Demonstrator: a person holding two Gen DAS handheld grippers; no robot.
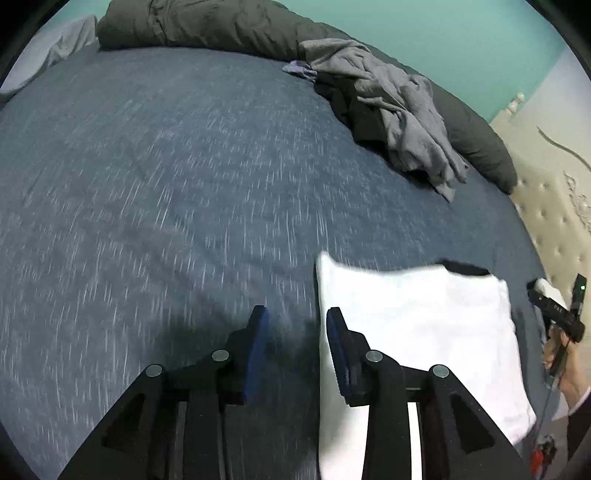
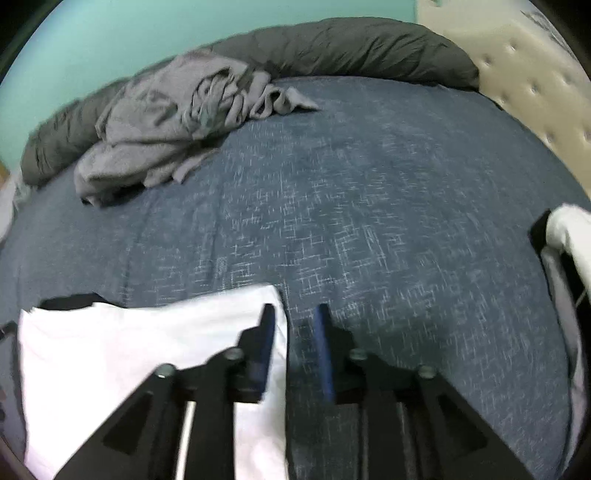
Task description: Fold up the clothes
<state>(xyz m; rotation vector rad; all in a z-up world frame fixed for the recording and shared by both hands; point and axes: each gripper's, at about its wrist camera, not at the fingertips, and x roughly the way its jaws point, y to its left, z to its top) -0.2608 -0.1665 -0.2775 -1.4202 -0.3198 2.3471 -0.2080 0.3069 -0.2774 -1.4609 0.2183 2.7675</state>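
A white folded garment (image 1: 417,332) is seen lying flat on the blue speckled bed cover (image 1: 166,203), a dark collar showing at its far edge. In the left wrist view it sits at about four o'clock; in the right wrist view it (image 2: 129,350) fills the area toward eight o'clock. The left claw (image 1: 297,317) is held spread over the garment's left edge: one blue pad is above the white cloth, the other above the bare cover, and nothing is pinched between them. The right claw (image 2: 293,314) is likewise spread, straddling the garment's right edge with nothing gripped. Whether any pad touches the cloth cannot be told.

A crumpled grey garment (image 1: 402,114) is heaped on darker clothing at about one o'clock in the left view, resting against a rolled dark grey duvet (image 1: 221,26) along the far side of the bed. A tufted cream headboard (image 1: 546,206) is seen at three o'clock. A hand (image 1: 565,365) holding the other device appears at the right rim.
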